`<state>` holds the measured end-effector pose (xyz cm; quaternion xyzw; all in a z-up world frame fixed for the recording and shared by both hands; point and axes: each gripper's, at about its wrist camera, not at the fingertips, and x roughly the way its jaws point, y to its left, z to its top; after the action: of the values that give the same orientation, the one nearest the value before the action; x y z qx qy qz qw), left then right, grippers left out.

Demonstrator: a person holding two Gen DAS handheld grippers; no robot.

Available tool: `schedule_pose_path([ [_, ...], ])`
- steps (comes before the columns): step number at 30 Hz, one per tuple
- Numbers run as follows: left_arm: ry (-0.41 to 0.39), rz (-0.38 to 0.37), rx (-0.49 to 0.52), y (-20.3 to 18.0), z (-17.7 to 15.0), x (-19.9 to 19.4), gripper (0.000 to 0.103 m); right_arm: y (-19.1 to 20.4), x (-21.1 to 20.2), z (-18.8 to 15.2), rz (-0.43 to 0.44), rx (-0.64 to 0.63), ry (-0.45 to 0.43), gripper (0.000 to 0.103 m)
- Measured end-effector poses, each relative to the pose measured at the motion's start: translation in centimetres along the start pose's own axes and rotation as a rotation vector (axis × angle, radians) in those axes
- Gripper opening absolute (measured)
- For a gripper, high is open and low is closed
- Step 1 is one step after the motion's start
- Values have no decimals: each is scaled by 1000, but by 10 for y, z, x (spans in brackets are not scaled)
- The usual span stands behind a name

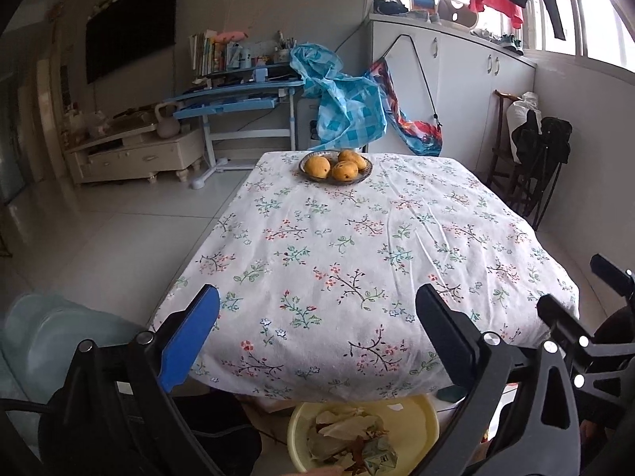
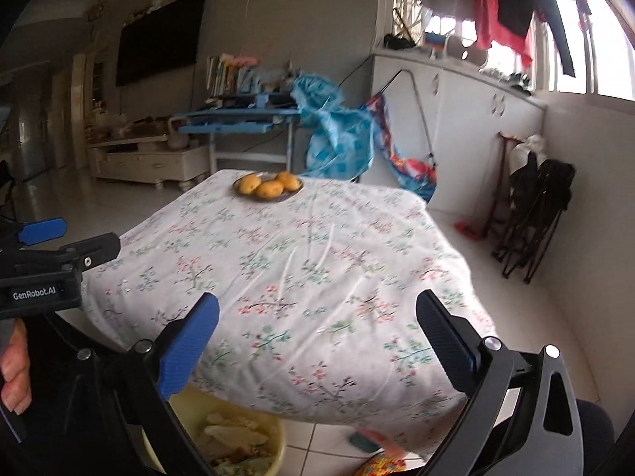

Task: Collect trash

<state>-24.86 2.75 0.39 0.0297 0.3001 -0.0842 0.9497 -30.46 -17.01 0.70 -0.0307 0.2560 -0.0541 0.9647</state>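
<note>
I'm holding my left gripper [image 1: 317, 317] & right gripper [image 2: 317, 325] spread wide, nothing gripped, above the yellow basin [image 1: 420, 428] (crumpled trash [image 1: 349, 436] inside).

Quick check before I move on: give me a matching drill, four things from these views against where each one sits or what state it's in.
Things:
1. mangoes
2. yellow basin
3. left tongs
4. crumpled trash

Places or states:
A. on the floor under the table's near edge
B. open, nothing between the jaws
C. inside the basin
D. in a dish at the table's far end

Pairs: 1-D, 2-A, 3-B, 4-C
</note>
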Motion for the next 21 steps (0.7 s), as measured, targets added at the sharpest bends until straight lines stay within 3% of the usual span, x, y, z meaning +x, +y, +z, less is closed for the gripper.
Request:
schedule_pose_path([
  [8, -18, -7, 47, -9, 0, -3, 96, -9, 7, -5, -32, 49, 22, 95],
  [21, -16, -22, 53, -12, -3, 0, 96, -3, 10, -8, -5, 32, 32, 95],
])
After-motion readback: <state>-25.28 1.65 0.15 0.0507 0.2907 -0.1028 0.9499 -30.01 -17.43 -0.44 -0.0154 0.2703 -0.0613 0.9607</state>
